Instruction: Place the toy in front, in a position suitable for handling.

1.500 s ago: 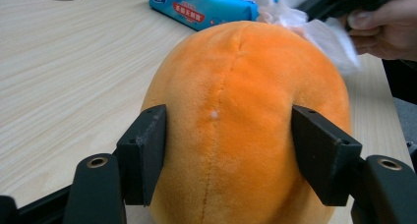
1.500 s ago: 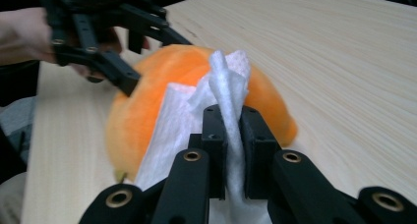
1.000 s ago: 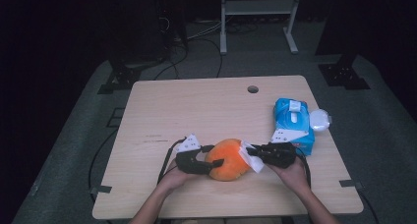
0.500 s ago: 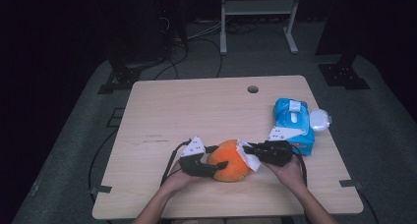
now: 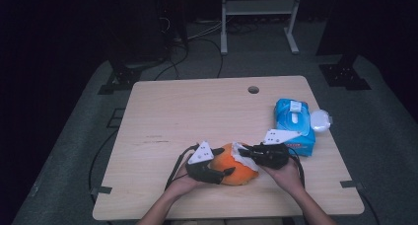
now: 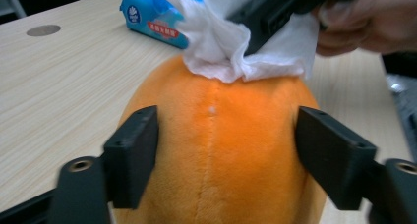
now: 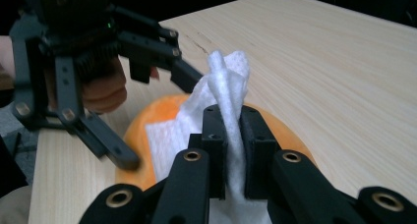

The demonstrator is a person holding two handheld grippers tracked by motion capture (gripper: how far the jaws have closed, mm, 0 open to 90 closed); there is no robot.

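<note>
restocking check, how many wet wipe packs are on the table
1: the blue wipe pack lies near the table's right edge, just beyond the right gripper. Nothing suggests another hidden.

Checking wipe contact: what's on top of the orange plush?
A white wipe lies on the orange plush, pinched by the right hand-held gripper. The plush surface under the wipe is covered.

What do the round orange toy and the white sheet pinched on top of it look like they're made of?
Round orange toy: probably plush fabric; short matte fuzz and a stitched centre seam show. White sheet: likely a nonwoven wipe or tissue; thin, matte, softly crumpled folds.
</note>
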